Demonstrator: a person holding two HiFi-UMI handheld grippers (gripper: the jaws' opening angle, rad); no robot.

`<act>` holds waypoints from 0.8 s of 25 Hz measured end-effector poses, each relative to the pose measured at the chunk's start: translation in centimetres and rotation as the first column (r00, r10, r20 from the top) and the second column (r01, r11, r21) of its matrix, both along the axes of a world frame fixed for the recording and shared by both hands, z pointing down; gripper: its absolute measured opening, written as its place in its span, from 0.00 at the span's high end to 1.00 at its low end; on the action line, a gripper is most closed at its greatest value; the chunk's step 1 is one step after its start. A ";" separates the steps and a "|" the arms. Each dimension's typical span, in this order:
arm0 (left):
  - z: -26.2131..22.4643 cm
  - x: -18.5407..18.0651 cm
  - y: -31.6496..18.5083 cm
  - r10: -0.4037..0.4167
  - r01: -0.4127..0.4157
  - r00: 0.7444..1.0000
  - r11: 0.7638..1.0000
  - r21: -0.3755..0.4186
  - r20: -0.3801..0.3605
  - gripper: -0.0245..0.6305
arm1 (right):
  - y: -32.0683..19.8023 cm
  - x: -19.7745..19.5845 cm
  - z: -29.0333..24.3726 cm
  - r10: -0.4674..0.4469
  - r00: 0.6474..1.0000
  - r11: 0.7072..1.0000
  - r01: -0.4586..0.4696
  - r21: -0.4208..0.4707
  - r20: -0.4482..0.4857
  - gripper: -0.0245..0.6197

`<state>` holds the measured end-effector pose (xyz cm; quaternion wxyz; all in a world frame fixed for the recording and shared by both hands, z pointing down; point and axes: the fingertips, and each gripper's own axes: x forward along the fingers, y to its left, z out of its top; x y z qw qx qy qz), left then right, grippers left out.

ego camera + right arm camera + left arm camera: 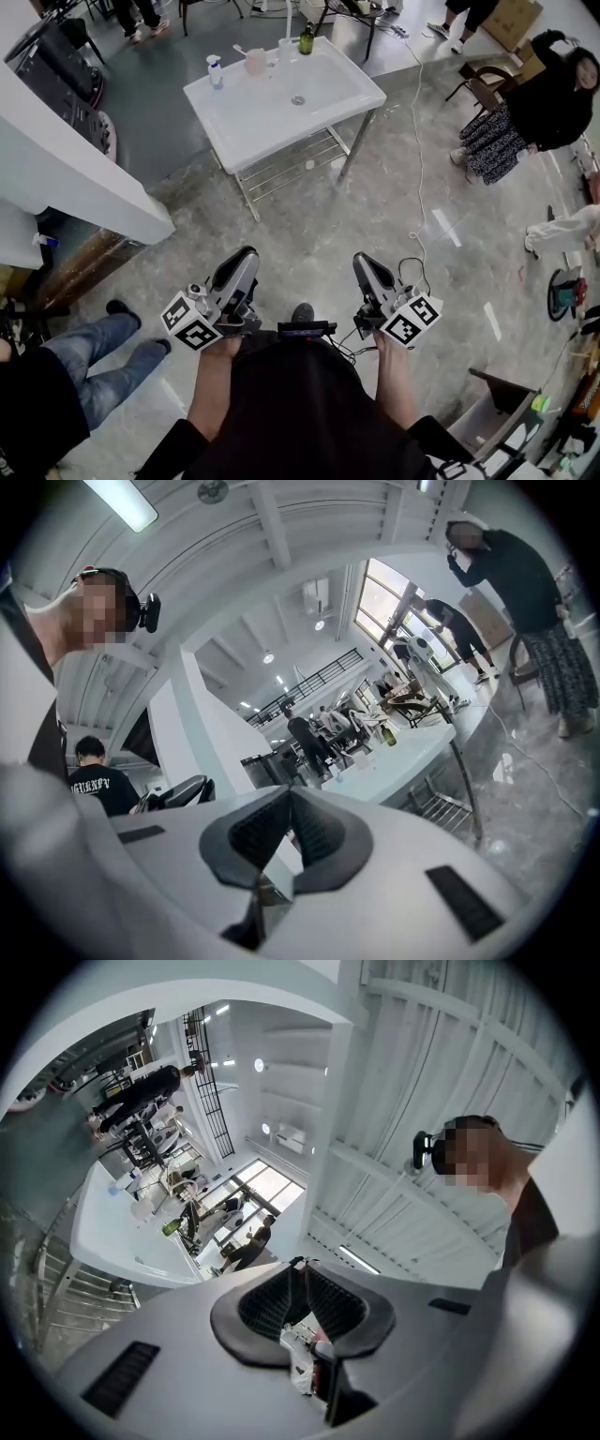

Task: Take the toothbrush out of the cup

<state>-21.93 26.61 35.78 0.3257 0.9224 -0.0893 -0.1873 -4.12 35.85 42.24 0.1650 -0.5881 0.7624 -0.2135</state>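
While the left gripper (pixel 244 257) and right gripper (pixel 363 262) are hanging well short of the desk (pixel 281 117), jaws clenched on nothing, the approach seems to be starting (the toothbrush (pixel 240 50) is sitting in the cup (pixel 256 63) at the desk's far edge); reaching it and opening one pair of jaws is looking like the next need.

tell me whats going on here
A person stands on the floor short of the white sink table, a gripper in each hand. The left gripper and right gripper are both empty, jaws closed or nearly so. The pink cup sits near the table's far edge, untouched.
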 end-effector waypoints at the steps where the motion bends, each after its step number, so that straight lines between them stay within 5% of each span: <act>1: 0.0 0.6 -0.2 -0.003 0.003 1.000 1.000 0.001 0.001 0.88 | -0.2 0.6 0.0 -0.005 1.000 1.000 0.005 -0.001 -0.001 0.95; 20: 0.5 8.4 -9.2 0.035 -0.036 0.998 0.999 -0.026 -0.046 0.88 | -7.2 5.9 -0.7 0.011 0.999 1.000 -0.012 -0.008 -0.031 0.95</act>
